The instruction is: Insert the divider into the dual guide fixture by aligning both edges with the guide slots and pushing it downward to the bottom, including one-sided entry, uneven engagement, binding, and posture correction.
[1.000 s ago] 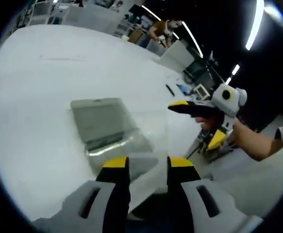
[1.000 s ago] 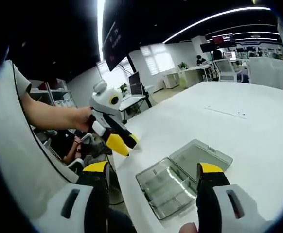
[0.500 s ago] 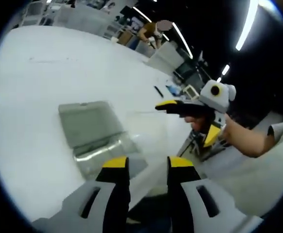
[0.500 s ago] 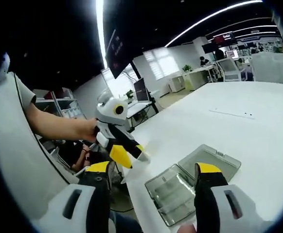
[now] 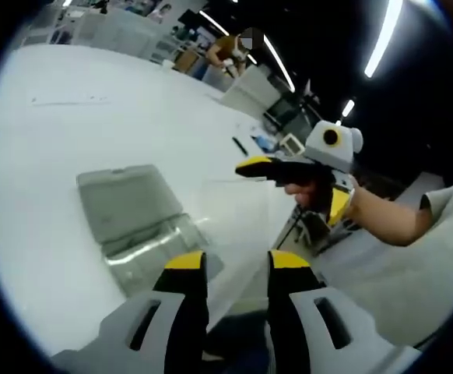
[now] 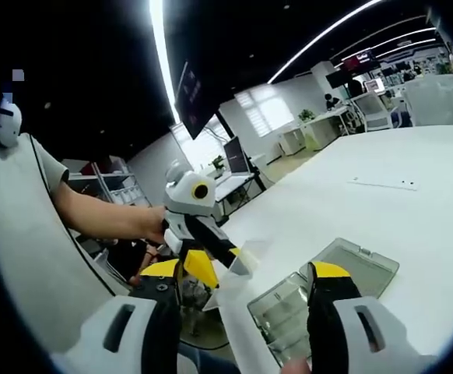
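A clear plastic box, the guide fixture [image 5: 152, 234], lies on the white table [image 5: 71, 117] with its lid [image 5: 121, 195] folded open. My left gripper [image 5: 236, 263] is above the table's near edge, shut on the see-through divider [image 5: 238, 214], which stands just right of the box. In the right gripper view the left gripper [image 6: 220, 265] carries the divider [image 6: 246, 251] to the left of the fixture [image 6: 285, 315] and its lid [image 6: 359, 265]. My right gripper [image 6: 246, 273] stands open and holds nothing. It hovers off the table edge as the right gripper [image 5: 289, 183] in the left gripper view.
A person's forearm [image 5: 382, 222] and pale sleeve [image 6: 32, 234] hold the tools. Small items [image 5: 242, 146] lie at the table's far edge. Desks, monitors [image 6: 234, 156] and chairs [image 6: 370, 109] stand beyond, with another person [image 5: 226, 51] far back.
The left gripper with the divider has moved closer to the box and the right gripper's jaws. Both views have shifted with the hands; the box has stayed on the table.
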